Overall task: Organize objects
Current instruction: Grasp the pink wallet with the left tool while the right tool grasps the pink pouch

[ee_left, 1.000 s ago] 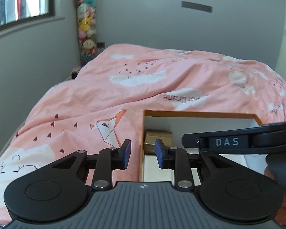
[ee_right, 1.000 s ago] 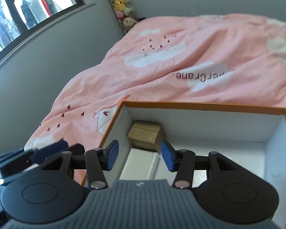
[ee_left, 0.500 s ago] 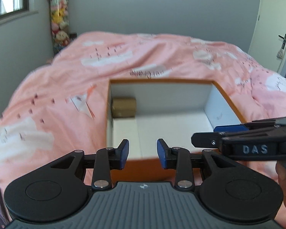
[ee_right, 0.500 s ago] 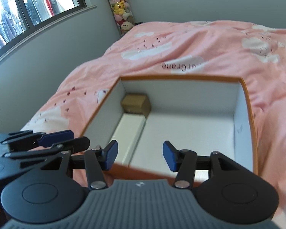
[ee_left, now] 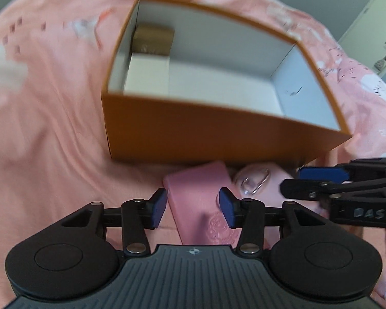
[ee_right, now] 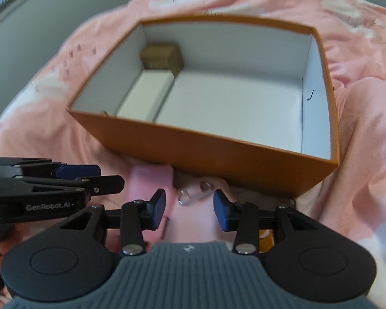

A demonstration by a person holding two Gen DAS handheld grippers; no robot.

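An orange box with a white inside lies open on the pink bedcover. In its left part sit a small brown box and a white box. A flat pink case lies just in front of the box. My left gripper hangs over it with its jaws opening, the case between them and the pads clear of it. Beside the case lies a pale pink item with a clear part. My right gripper is above that item, jaws closing, pads apart from it.
The pink bedcover spreads all round the box. The two grippers stand side by side, the right gripper close to the left one's right finger. A door and grey wall show at the far right. The box's right part holds nothing.
Both grippers have tipped down and drawn back from the box's inside to its near side, bringing the pink case and pink item into view. The left jaws widened; the right jaws narrowed a little.
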